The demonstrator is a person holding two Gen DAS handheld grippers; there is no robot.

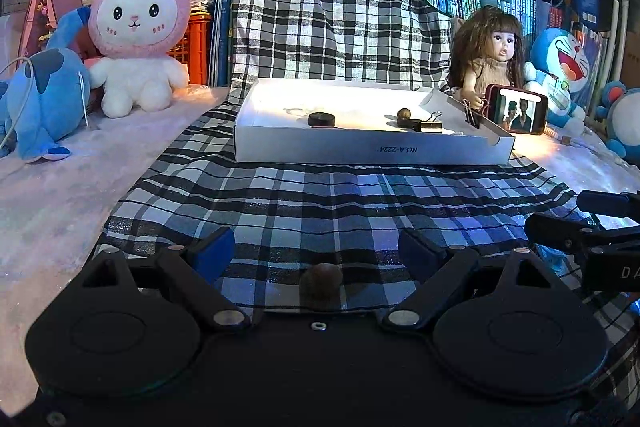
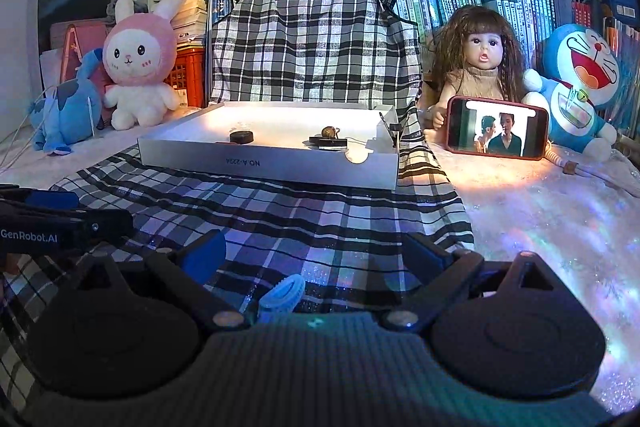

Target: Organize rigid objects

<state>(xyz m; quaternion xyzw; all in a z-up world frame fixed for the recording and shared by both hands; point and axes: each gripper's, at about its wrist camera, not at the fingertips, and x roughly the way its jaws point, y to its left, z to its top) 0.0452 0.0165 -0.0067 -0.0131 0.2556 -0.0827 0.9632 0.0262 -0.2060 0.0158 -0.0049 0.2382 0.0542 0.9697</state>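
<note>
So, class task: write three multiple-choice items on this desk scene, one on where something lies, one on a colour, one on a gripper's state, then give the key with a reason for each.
1. Where does the black disc lie?
A. In the white box
B. On the doll's lap
C. Beside the blue plush

2. What colour is the rabbit plush's hood?
A. Green
B. Pink
C. Black

3. How does the left gripper stand?
A. Shut on a binder clip
B. Shut on nothing
C. Open

Key: 1 A, the disc rests on the box floor. 2 B, pink surrounds its white face. 3 C, its fingers stand wide apart over the checked cloth.
</note>
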